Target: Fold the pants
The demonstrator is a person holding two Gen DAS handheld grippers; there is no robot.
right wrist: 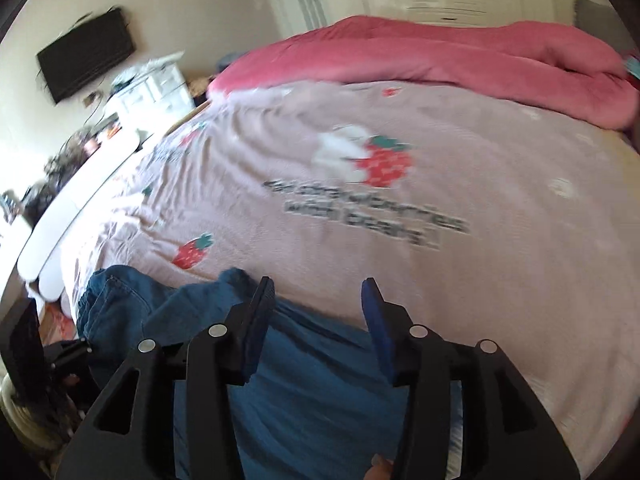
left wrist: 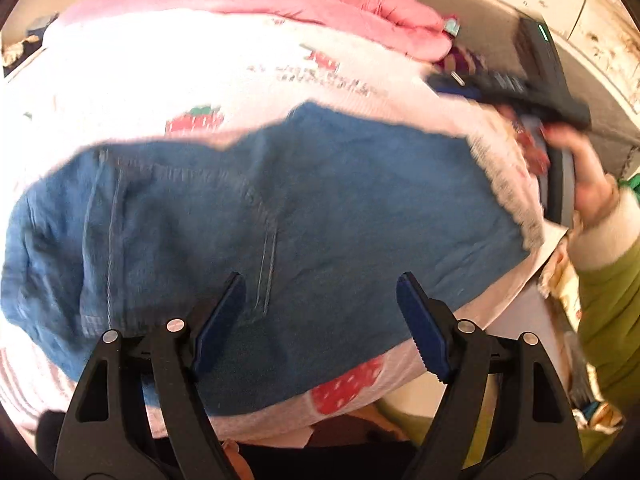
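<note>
A: Pants [left wrist: 280, 216], blue denim, are lying on the bed [left wrist: 160, 80], spreading across the pink strawberry sheet from nine to three o'clock in the left wrist view.

B: What are the left tongs [left wrist: 320, 292] doing?

A: They are hanging spread over the denim at six o'clock, with nothing between the pads.

B: And the right tongs [right wrist: 318, 296]?

A: They are standing apart too, pinching nothing. In their own view the pants are lying at six to eight o'clock, under the fingers.

B: Anything else showing?

A: A red quilt [right wrist: 440, 52] is lying bunched at twelve o'clock, and a hand [left wrist: 588, 172] is gripping the other tool at three o'clock.
</note>
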